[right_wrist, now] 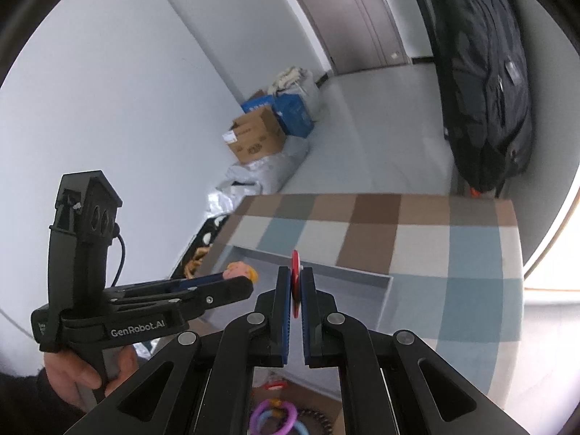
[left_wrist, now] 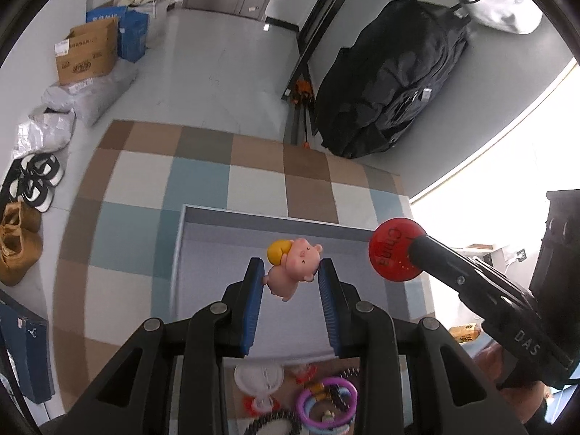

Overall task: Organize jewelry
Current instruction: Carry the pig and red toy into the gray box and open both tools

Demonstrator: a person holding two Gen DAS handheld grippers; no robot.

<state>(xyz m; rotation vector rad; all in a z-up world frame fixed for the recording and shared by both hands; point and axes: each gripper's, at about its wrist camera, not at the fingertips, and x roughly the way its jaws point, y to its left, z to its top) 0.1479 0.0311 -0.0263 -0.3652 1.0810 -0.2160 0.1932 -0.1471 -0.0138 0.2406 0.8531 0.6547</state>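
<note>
My left gripper [left_wrist: 290, 272] is shut on a pink pig figurine [left_wrist: 293, 270] with a yellow cap, held above a grey open box [left_wrist: 261, 219] on the checked mat. My right gripper [right_wrist: 296, 279] is shut on a flat red disc [right_wrist: 295, 282], seen edge-on in the right wrist view and face-on in the left wrist view [left_wrist: 393, 253], also over the box [right_wrist: 319, 272]. The pig shows in the right wrist view [right_wrist: 239, 270] at the left gripper's tips. Below lie hair rings [left_wrist: 326, 404], a beaded bracelet [left_wrist: 272, 422] and a white clip [left_wrist: 259, 377].
A checked mat [left_wrist: 253, 181] covers the surface. A black backpack [left_wrist: 391, 76] leans on the wall at the back right. Cardboard and blue boxes [left_wrist: 90, 50], plastic bags and shoes [left_wrist: 21, 246] line the floor at left.
</note>
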